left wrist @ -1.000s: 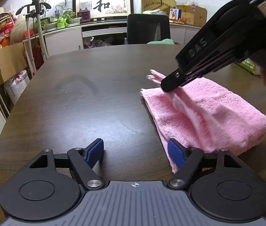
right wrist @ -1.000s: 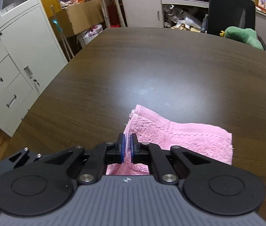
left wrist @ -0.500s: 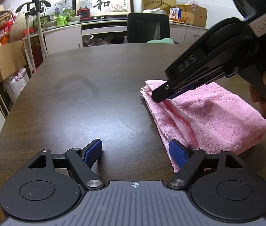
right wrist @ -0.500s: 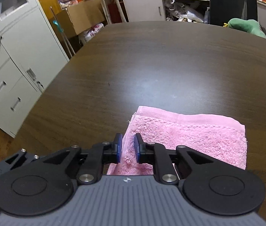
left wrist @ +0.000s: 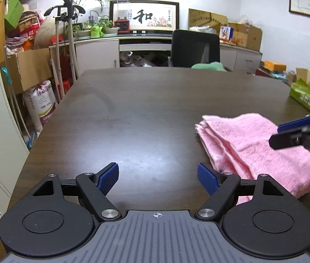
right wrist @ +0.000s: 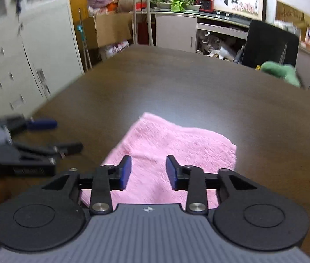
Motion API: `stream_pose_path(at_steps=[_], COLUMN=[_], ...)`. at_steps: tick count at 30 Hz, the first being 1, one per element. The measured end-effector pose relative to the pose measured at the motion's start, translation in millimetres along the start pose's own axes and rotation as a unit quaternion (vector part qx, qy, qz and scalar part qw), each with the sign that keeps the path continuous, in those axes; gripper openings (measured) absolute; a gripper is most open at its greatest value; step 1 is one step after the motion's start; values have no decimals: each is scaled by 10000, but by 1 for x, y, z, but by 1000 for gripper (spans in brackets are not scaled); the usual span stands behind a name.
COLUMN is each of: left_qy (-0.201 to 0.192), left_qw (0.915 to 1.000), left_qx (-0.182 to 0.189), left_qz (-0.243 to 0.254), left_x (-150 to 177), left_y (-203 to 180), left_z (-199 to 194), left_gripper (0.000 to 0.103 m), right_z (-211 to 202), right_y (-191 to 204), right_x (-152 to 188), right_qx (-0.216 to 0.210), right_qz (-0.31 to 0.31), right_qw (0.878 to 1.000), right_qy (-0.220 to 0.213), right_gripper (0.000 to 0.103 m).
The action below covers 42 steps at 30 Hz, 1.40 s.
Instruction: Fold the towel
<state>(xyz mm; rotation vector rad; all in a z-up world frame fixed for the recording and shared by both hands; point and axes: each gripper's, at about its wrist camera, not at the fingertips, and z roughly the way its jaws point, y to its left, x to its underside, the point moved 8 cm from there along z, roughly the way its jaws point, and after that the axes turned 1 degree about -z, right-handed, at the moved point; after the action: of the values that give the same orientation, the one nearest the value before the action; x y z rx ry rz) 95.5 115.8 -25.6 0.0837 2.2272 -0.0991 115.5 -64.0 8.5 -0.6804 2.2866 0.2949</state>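
Pink towel (left wrist: 257,146), folded, on your dark table (left wrist: 146,114)
Your left gripper (left wrist: 158,178): fingers spread wide, empty, beside the towel; your right gripper (right wrist: 147,172): fingers apart above it, holding nothing

The left gripper (left wrist: 158,178), black with blue ribbed pads, points forward and level, low over the table, its jaws spread wide apart with nothing between them. The right gripper (right wrist: 147,172), of the same black and blue build, also has its jaws parted, though less widely, and grips nothing. In the left wrist view, the right gripper's fingertips (left wrist: 295,125) enter from the right edge. In the right wrist view, the left gripper appears blurred at the left edge.
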Motion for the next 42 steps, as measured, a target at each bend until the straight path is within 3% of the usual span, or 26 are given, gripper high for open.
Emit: stream_pose_path(at_steps=[5, 9, 15, 17, 22, 28, 35, 42], left_qy=[73, 41, -153, -342, -807, -1336, -1347, -1212], left_qw=[9997, 9997, 9993, 9993, 9951, 9754, 9616, 9509], left_qx=[-136, -252, -282, -100, 321, 995, 1413, 1839], left_qz=[199, 19, -211, -108, 469, 1446, 1928, 2174], left_x=[2, 1, -5, -8, -9, 2, 13, 26], left_y=[-3, 6, 15, 7, -28, -75, -92, -108], left_z=[5, 3, -3, -8, -23, -46, -48, -49], left_gripper=[81, 80, 80, 80, 80, 81, 82, 85], right_z=[20, 29, -14, -33, -53, -73, -79, -50], right_y=[37, 59, 32, 8, -23, -52, -27, -25], right_x=[13, 18, 13, 15, 43, 79, 92, 89], right_qx=[-199, -457, -968, -867, -540, -152, 120, 647], right_qz=[-643, -1004, -254, 92, 55, -175, -833, -604], right_qw=[9975, 9939, 9936, 9931, 9945, 9951, 9919, 9927], right_qy=[203, 85, -524, -788, -899, -958, -954, -822], right_gripper=[45, 46, 47, 57, 59, 61, 69, 69])
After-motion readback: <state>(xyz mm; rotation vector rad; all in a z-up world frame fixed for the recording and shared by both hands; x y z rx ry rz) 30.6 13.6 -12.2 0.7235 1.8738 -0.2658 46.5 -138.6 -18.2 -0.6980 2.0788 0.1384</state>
